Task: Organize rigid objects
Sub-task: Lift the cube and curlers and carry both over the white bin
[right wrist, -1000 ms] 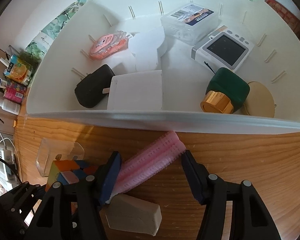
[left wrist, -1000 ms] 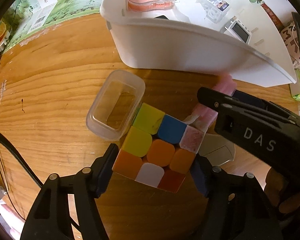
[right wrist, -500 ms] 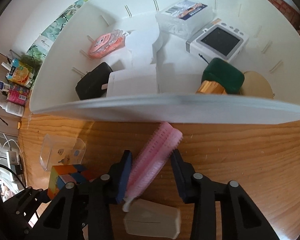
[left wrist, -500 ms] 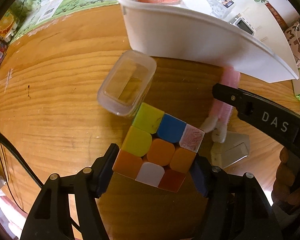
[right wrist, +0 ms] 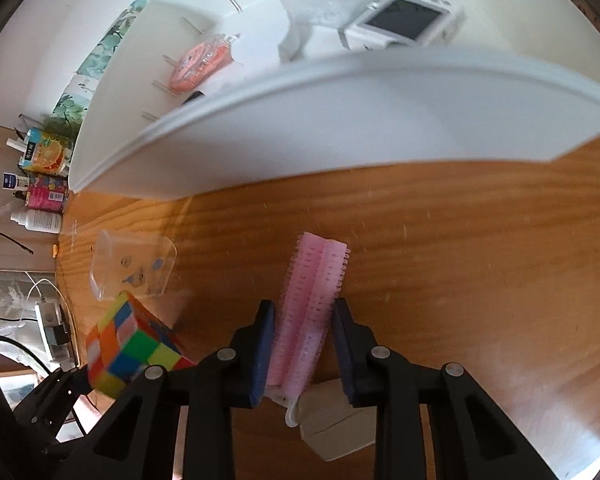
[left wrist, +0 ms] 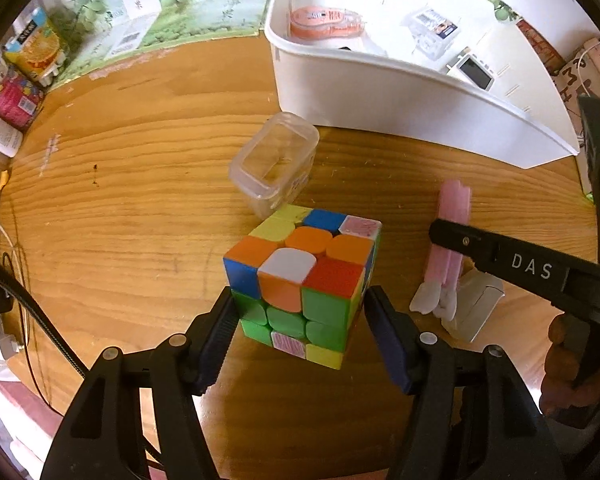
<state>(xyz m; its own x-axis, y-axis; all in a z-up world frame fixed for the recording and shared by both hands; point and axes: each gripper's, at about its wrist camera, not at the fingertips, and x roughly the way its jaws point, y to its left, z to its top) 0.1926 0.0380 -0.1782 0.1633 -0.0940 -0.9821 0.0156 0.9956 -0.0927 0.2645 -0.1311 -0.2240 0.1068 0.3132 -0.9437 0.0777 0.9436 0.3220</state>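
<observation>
Left wrist view: left gripper [left wrist: 300,332] pinches the puzzle cube [left wrist: 302,284] above the surface [left wrist: 120,220], near the white bin [left wrist: 380,92].

Right wrist view: right gripper [right wrist: 302,350], fingers just closed, clamps the pink roller [right wrist: 312,312]. Pickup looks done; next, both need carrying over the bin wall.
</observation>
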